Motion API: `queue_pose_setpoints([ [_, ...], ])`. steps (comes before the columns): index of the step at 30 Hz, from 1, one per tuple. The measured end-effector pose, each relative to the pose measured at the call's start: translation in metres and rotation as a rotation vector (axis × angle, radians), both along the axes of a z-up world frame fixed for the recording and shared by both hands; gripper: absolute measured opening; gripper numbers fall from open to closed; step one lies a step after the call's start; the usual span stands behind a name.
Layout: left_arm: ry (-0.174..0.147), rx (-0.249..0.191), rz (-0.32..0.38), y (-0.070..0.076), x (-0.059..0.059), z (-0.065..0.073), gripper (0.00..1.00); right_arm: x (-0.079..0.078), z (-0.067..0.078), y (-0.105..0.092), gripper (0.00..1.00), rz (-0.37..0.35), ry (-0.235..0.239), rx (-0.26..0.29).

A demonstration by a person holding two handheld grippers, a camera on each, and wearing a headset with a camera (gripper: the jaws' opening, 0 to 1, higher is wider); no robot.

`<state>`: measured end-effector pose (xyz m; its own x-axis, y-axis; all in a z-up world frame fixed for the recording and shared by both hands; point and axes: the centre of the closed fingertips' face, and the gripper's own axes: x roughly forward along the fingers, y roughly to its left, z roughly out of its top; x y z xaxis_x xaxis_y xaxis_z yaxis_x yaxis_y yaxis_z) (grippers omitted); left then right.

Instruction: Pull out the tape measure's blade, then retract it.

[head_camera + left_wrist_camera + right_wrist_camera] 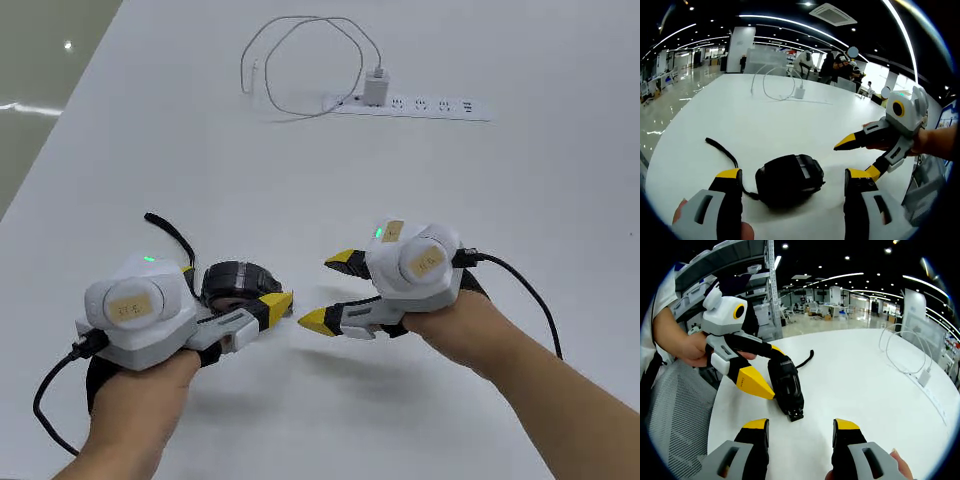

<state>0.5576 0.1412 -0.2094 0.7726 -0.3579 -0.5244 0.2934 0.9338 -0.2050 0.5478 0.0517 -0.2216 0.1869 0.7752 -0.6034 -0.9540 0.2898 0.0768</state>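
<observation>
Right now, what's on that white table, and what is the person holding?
Table: one, white, under everything.
Tape measure: one, black with a black strap, near side, between the left gripper's jaws.
Power strip: one, white, far side.
Charger: one, white, plugged into the power strip.
Cable: one, white, looped left of the charger.
Left gripper: one, white, yellow-tipped black jaws, open around the tape measure.
Right gripper: one, same colours, open, facing the tape measure.
Left hand, right hand: each holding its gripper.
</observation>
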Motion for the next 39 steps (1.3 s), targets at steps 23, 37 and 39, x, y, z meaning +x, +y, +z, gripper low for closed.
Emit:
queue_pose_setpoints([
  [23, -0.06, 0.041, -0.146, 0.011, -0.027, 0.025, 0.96, -0.012, 0.027, -0.049, 0.61, -0.129, -0.024, 0.035],
  [37, -0.059, 0.045, -0.219, 0.017, -0.042, 0.029, 0.99, -0.018, 0.038, -0.08, 0.67, -0.176, -0.037, 0.039],
  [39, -0.058, 0.053, -0.231, 0.018, -0.044, 0.029, 0.99, -0.019, 0.038, -0.084, 0.67, -0.183, -0.034, 0.042],
])
